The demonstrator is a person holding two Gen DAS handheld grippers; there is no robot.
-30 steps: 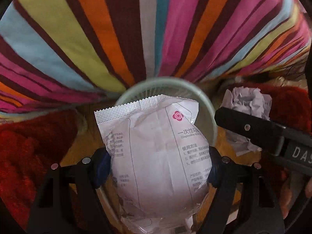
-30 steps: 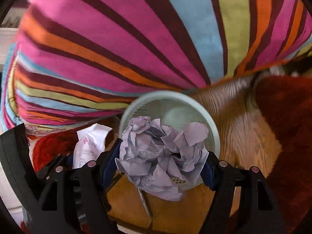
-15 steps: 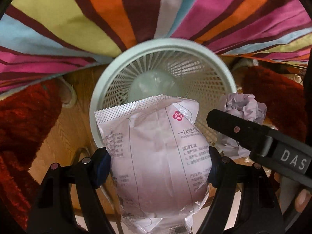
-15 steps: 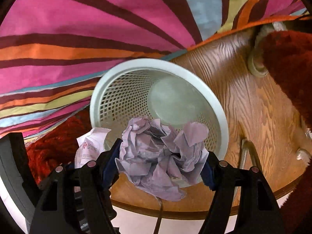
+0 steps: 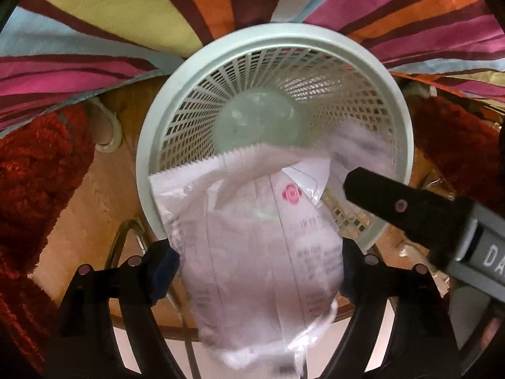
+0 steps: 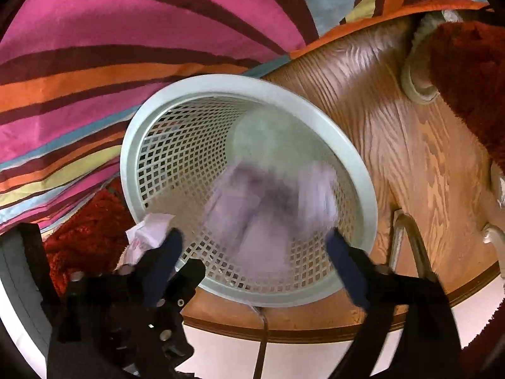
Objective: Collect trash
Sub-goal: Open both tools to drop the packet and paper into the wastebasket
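A pale green mesh waste basket [image 5: 401, 117] stands on a wooden surface; its rim also shows in the right wrist view [image 6: 363, 177]. My left gripper [image 5: 258, 262] sits at the basket's near rim, its jaws spread beside a white printed wrapper [image 5: 262, 252] that looks blurred and loose between them. My right gripper [image 6: 255, 252] is open over the basket. A crumpled purple-white paper ball [image 6: 268, 202] is blurred, falling free inside the basket; it also shows in the left wrist view [image 5: 359, 148]. The wrapper's corner [image 6: 151, 230] shows at the right view's left.
A striped multicolour cloth [image 5: 126, 15] hangs behind the basket. Red fuzzy cushions [image 5: 34, 173] lie at both sides. The wooden surface [image 6: 410, 158] ends in a rounded edge near me, with metal frame bars [image 6: 407, 237] at the right.
Both grippers moved closer over the basket. My right gripper opened and the paper ball dropped into the basket. My left jaws spread and the wrapper is slipping forward.
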